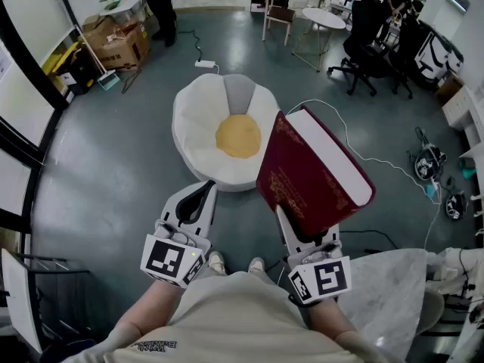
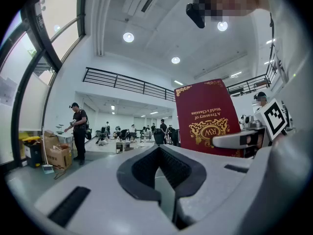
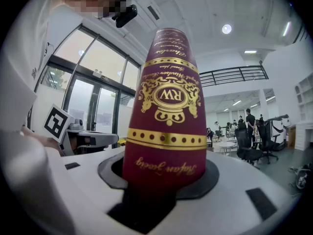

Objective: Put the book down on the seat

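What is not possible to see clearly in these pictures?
- Right gripper view: the lower end of the book is hidden between the jaws of the right gripper.
- Head view: the book covers the lower right edge of the seat.
- Left gripper view: the seat does not appear; the body of the left gripper fills the bottom.

The book (image 1: 302,176) has a matt maroon cover with shiny gilt print; the seat (image 1: 198,123) seems cloth

Book (image 1: 306,174): maroon cover, gold crest & borders, white page edges. Seat (image 1: 198,119): white petals, yellow ctr, grey back. Floor (image 1: 113,165): grey.
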Available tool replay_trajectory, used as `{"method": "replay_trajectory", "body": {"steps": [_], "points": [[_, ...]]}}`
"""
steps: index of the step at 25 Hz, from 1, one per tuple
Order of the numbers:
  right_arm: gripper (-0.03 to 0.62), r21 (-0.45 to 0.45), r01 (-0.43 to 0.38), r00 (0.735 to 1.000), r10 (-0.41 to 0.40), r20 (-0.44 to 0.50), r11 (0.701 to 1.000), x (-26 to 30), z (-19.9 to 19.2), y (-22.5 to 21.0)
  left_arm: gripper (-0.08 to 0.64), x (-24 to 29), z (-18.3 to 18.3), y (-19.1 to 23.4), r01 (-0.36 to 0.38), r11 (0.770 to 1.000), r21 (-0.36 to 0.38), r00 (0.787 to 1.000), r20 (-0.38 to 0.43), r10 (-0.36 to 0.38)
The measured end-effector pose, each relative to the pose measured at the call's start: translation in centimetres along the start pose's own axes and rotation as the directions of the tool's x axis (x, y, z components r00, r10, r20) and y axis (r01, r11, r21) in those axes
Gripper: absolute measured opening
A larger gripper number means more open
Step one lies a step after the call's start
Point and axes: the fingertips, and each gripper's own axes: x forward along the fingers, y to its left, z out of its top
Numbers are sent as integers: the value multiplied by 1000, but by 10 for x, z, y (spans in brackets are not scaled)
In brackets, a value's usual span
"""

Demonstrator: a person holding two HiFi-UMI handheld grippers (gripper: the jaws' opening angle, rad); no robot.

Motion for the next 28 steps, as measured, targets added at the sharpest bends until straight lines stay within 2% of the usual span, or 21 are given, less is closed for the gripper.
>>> {"method": "replay_trajectory", "body": {"steps": [5, 12, 17, 28], "points": [[218, 21, -32, 999, 32, -8, 999, 3, -8, -4, 3, 3, -1, -2, -2, 1000, -9, 1000, 13, 2], [219, 16, -29, 999, 29, -35, 999, 16, -6, -16, 3, 19, 2, 1, 2, 1000, -8, 1000, 2, -2], [219, 8, -33, 999, 33, -41, 999, 11, -20, -18, 3, 17, -10, -5, 6, 1000, -10, 1000, 5, -6], [219, 35, -91, 993, 93, -77, 995, 9, -18, -34, 3, 29, -6, -20, -10, 1000, -10, 1000, -23, 10]]}}
